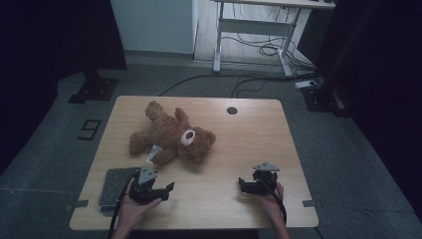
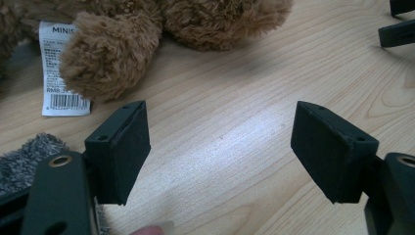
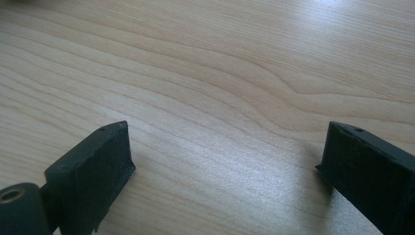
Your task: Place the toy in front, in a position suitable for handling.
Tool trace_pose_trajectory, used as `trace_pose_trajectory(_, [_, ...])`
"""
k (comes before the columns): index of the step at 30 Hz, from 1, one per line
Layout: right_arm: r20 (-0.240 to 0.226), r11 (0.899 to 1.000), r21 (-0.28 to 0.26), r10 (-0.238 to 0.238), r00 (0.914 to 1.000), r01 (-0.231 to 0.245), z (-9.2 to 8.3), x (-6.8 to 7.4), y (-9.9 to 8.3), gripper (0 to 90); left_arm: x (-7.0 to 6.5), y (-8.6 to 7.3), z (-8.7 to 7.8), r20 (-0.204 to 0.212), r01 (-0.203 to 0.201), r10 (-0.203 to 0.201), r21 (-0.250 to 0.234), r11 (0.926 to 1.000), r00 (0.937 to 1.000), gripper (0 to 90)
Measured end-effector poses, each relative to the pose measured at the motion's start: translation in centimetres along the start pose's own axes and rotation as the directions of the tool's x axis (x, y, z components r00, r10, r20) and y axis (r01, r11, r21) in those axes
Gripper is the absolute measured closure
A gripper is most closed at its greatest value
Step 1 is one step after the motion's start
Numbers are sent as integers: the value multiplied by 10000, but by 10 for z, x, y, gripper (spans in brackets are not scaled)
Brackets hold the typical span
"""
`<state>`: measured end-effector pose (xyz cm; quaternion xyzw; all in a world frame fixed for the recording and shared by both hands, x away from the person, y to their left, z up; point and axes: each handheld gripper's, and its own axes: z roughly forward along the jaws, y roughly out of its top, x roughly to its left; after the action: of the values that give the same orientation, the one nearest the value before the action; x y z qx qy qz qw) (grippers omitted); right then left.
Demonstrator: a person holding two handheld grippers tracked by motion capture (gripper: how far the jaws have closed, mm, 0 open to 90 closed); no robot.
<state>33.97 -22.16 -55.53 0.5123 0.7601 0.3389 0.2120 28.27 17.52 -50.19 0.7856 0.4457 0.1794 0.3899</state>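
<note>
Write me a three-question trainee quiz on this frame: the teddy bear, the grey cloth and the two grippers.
1. True or false: the left gripper has its fingers shut on the teddy bear.
2. What lies at the table's near left corner, beside the left gripper? A) grey cloth B) a book C) a cup
3. What is between the fingers of the right gripper?

Key: 1 false, the fingers stand open and apart from the bear. 2 A, the grey cloth. 3 Nothing but bare table top.

High overhead, gripper views close, table (image 1: 234, 139) shared
</note>
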Motion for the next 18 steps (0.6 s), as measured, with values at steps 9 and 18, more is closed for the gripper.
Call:
trace_pose_trajectory(9, [-376,9992,-402,-60,9993,45,-7,8,-2,65,4,2,-6,-212,210,-217,-332,9992,9995,222])
trace_pose_trajectory(18, [-1011,9965,-808,-274,9945,193,-15,21,5,77,10,3,-13,-207,538,-551,-606,9967,9983,208])
